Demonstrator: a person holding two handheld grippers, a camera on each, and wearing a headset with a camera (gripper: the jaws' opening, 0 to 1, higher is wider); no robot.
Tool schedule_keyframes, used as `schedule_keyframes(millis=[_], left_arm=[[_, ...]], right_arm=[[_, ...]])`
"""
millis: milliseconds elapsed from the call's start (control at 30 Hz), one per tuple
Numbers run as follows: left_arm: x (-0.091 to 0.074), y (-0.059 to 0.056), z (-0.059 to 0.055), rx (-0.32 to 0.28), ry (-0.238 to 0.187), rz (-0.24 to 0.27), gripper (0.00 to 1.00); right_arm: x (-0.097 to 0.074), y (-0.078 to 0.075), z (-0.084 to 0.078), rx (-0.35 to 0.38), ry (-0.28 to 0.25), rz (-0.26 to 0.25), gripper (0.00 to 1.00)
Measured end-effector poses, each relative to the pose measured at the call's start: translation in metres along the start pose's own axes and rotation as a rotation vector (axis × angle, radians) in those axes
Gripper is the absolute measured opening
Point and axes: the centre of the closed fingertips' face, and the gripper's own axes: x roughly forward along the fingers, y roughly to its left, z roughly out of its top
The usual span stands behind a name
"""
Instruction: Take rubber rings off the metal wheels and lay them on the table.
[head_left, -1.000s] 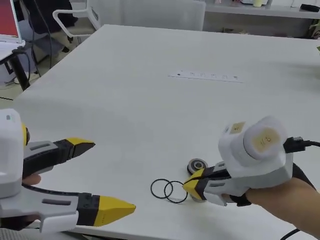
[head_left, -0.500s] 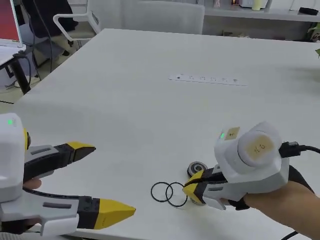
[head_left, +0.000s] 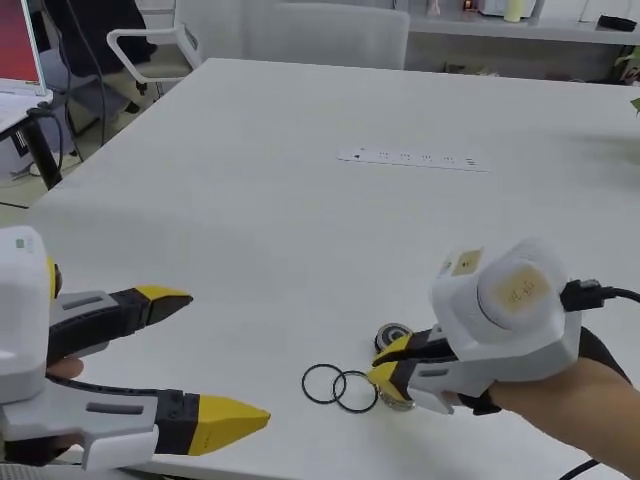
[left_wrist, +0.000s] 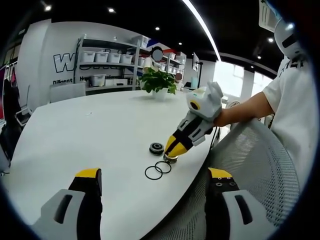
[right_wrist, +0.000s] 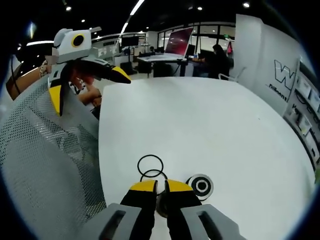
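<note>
Clenching a metal wheel (head_left: 397, 402) on the bench (head_left: 300, 200), the right tool (head_left: 385, 365) sits beside two rubber rings (head_left: 338, 386); the left tool (head_left: 225, 355) hangs released, wide

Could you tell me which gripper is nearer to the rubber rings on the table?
Right. The right gripper, shut on a wheel, sits just beside the rubber rings; the left gripper hangs open, farther off.

2 overlapping black rubber rings (head_left: 339, 386) lie on the white table (head_left: 300, 200) just ahead of the right gripper (head_left: 385, 378)'s tips, 1 round metal wheel (right_wrist: 201, 186) just to their right, a 2nd metal wheel (left_wrist: 170, 159) between them.
</note>
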Motion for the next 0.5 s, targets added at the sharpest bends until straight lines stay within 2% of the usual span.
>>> schedule_keyframes(millis=[333,433,500], left_arm=[[0.001,0.0,0.0,0.005,0.004,-0.002,0.82],[0.001,0.0,0.0,0.005,0.003,-0.001,0.82],[0.001,0.0,-0.001,0.006,0.007,-0.001,0.82]], right_arm=[[-0.02,-0.015,0.031,0.035,-0.125,-0.048,0.07],[-0.032,-0.023,0.046,0.033,-0.193,-0.076,0.07],[-0.04,-0.028,0.053,0.063,-0.232,-0.088,0.08]])
